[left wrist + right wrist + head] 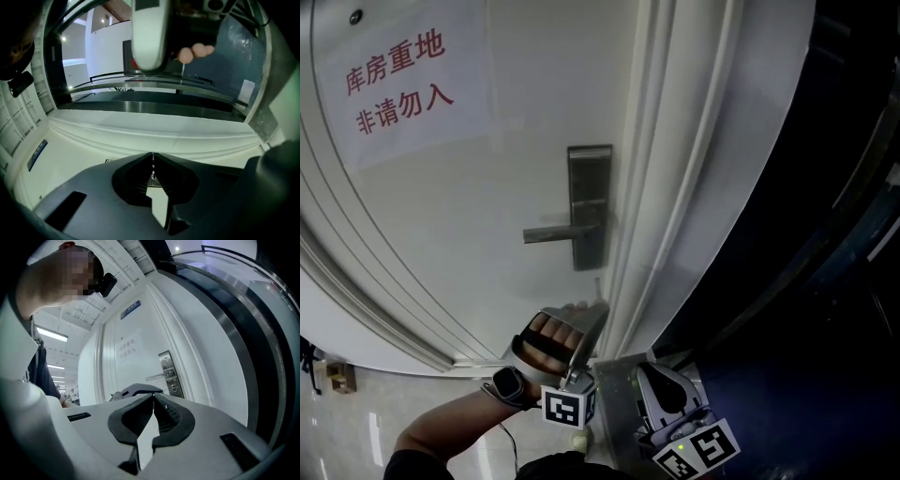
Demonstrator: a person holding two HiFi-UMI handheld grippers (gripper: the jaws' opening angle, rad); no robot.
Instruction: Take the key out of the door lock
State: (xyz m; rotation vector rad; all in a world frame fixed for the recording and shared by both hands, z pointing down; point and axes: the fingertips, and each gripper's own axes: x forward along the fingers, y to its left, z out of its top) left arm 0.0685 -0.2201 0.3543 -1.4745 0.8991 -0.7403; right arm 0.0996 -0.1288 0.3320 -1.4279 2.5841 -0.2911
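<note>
The white door [487,216] carries a steel lock plate [589,202] with a lever handle [551,232]; the right gripper view shows the same lock plate [168,373] with nothing in its keyhole. My left gripper [598,306] is just below the plate and apart from it. It is shut on the key [597,285], a thin metal blade that pokes up past its tips. Looking along the left gripper [153,155], the key [153,174] sits pinched between the jaws. Lower and to the right, my right gripper [643,367] is shut and holds nothing; its jaws [153,396] meet at the tips.
A paper sign [394,80] with red characters hangs at the door's upper left. The white door frame [675,187] runs beside the lock, with a dark glass wall [825,234] to its right. Glossy floor [356,412] shows at lower left.
</note>
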